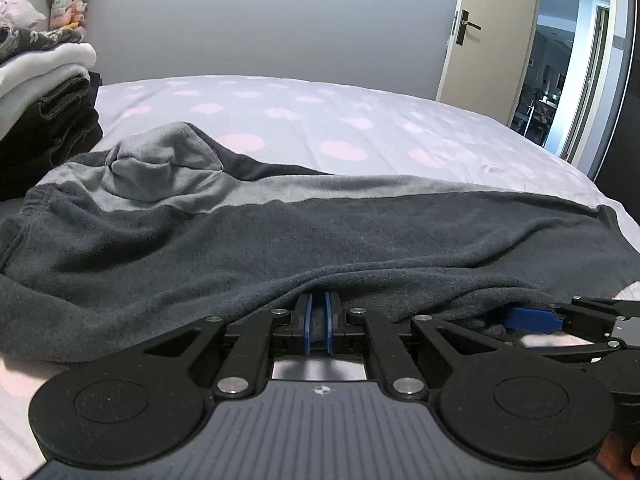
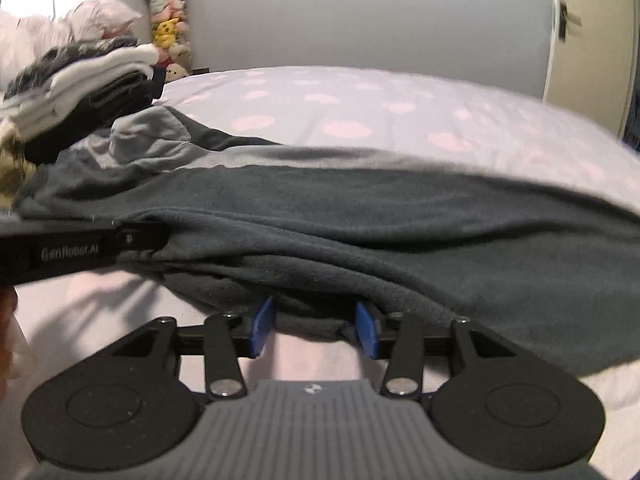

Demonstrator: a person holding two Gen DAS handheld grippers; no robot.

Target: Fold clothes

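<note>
A dark grey sweatshirt (image 1: 320, 232) with a light grey hood (image 1: 160, 168) lies spread across the bed. My left gripper (image 1: 318, 314) is shut on its near hem, and the cloth bunches between the blue pads. In the right wrist view the same sweatshirt (image 2: 360, 208) stretches across the frame. My right gripper (image 2: 315, 320) stands open at the hem, with a fold of the edge hanging loose between its two blue pads. The left gripper's black body (image 2: 80, 254) shows at the left of that view, and it too is at the hem.
A stack of folded clothes (image 1: 40, 92) sits at the left, close to the hood. The bed's pink-spotted sheet (image 1: 320, 120) extends beyond the sweatshirt. Plush toys (image 1: 72, 0) hang by the wall, and a door (image 1: 492, 40) stands open at the right.
</note>
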